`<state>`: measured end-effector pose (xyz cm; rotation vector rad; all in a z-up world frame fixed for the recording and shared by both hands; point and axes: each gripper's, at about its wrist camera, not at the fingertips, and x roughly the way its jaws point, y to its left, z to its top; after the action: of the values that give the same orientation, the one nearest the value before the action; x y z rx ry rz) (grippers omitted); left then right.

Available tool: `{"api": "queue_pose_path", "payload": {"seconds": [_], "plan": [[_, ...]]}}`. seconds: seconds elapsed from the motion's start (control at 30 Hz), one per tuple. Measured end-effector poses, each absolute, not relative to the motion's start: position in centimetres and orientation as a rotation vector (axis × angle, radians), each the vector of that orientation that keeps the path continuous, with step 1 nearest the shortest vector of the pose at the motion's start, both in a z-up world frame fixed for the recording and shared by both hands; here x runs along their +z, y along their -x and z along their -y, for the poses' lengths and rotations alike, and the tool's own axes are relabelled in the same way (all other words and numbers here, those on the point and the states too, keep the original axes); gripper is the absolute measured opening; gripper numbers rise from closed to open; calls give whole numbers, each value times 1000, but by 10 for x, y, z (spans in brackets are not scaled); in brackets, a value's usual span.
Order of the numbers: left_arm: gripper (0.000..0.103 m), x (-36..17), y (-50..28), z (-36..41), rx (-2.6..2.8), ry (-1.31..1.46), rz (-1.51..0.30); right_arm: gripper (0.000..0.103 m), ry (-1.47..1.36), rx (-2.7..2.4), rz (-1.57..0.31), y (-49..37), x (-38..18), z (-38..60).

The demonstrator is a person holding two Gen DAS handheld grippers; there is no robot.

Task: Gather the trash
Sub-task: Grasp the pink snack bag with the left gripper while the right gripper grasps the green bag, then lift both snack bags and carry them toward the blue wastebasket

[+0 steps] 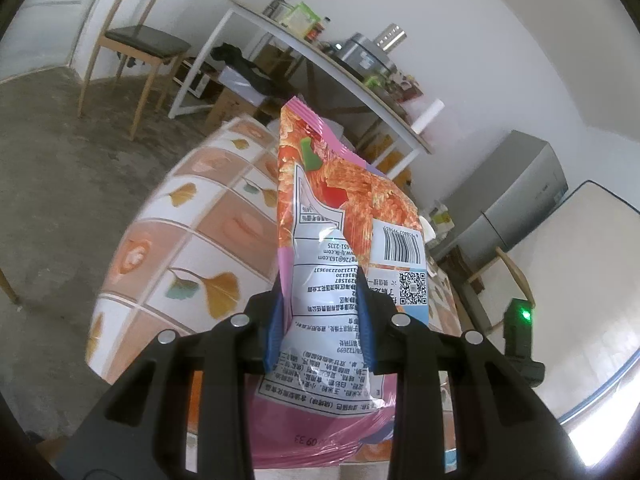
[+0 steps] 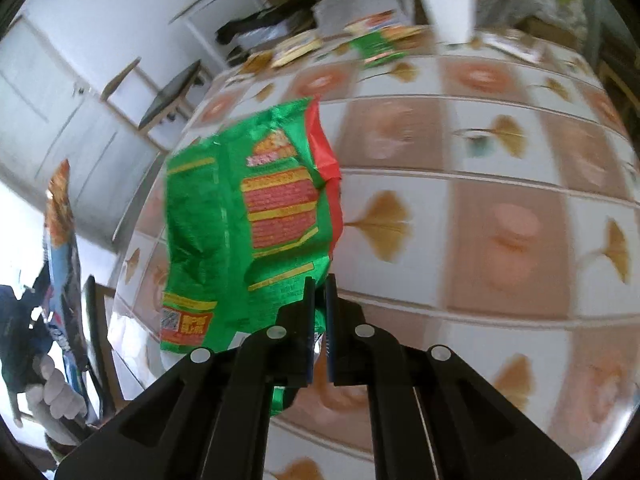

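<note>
Tiled tablecloth (image 2: pixel 460 184), crinkled foil wrappers (image 2: pixel 240 220)

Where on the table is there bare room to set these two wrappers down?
The near and right stretch of the tablecloth, beside the green wrapper, is bare. The far edge is crowded: paper cup, another green packet, yellow packets.

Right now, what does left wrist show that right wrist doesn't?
Only left wrist: left tongs shut on the pink-and-orange foil snack bag, plus a grey refrigerator. Only right wrist: right tongs shut on the crumpled green foil snack wrapper, a white paper cup and more wrappers at the far edge. Both: the ginkgo-leaf patterned tablecloth.
</note>
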<state>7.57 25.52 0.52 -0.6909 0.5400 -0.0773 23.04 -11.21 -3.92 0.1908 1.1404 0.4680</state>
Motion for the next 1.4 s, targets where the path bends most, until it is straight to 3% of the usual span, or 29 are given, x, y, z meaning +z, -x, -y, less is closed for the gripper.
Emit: {"api": "queue_pose_path", "payload": {"seconds": [0.53,0.6,0.67,0.83,1.4], "plan": [[29,-1,-102,-192,-241,683,-610,6,-393,361,-1089,-180,-21,239],[29,-1,-102,-190,-245,684,-616,12,-427,370,-1087,-180,-21,241],[29,-2,-103,-188,-246,681,-621,39,-477,378,-1089,-180,-23,248],[29,-6,-102,-188,-235,683,-638,53,-572,401,-1099,-185,-31,256],[29,-8,-101,-186,-228,699,-666,54,-899,447,-1258,-208,-95,268]]}}
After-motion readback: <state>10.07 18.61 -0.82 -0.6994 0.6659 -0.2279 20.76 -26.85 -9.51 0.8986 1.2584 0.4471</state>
